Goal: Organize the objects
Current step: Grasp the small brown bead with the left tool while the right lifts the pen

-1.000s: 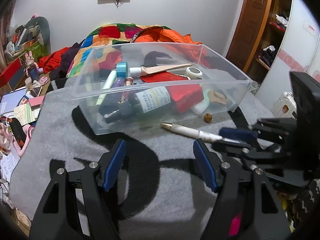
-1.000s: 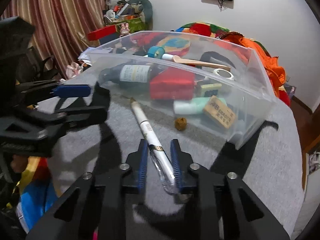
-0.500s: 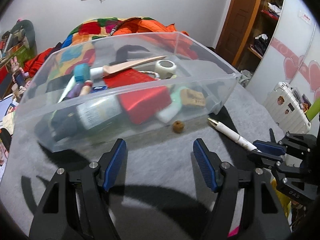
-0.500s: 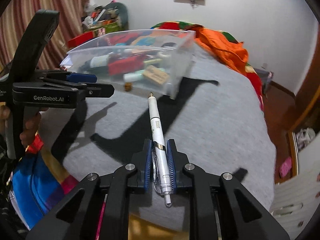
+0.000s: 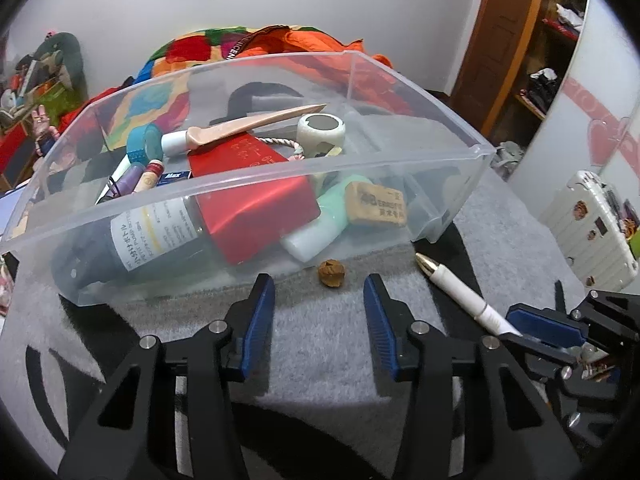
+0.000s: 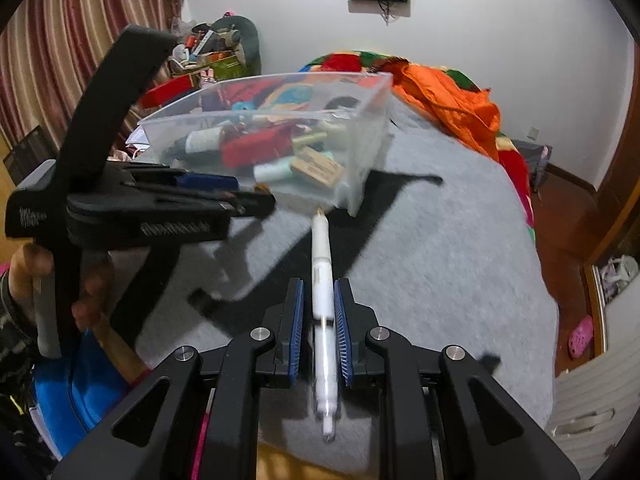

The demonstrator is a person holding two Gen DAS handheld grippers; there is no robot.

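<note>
On a grey bed cover (image 5: pixel 320 344), a clear plastic bin (image 5: pixel 280 184) holds clutter. The right gripper (image 6: pixel 319 312) clenches a white pen (image 6: pixel 322 256) pointing at the bin's corner; the left gripper (image 5: pixel 318 312) hovers with jaws spread before a small brown nut (image 5: pixel 331 273).

Plastic, cloth and a little metal

The bin (image 5: pixel 400 92) was clear, smooth plastic; the pen (image 6: pixel 322 264) glossy white plastic with a shiny brass-coloured metal tip. The blanket (image 5: pixel 320 340) under them looked a matt, fuzzy grey cloth. The left gripper (image 5: pixel 318 316) and right gripper (image 6: pixel 318 332) were matt black plastic with ribbed blue pads (image 5: pixel 256 320) and bright metal pins. The box (image 5: pixel 256 184) was glossy red.
</note>
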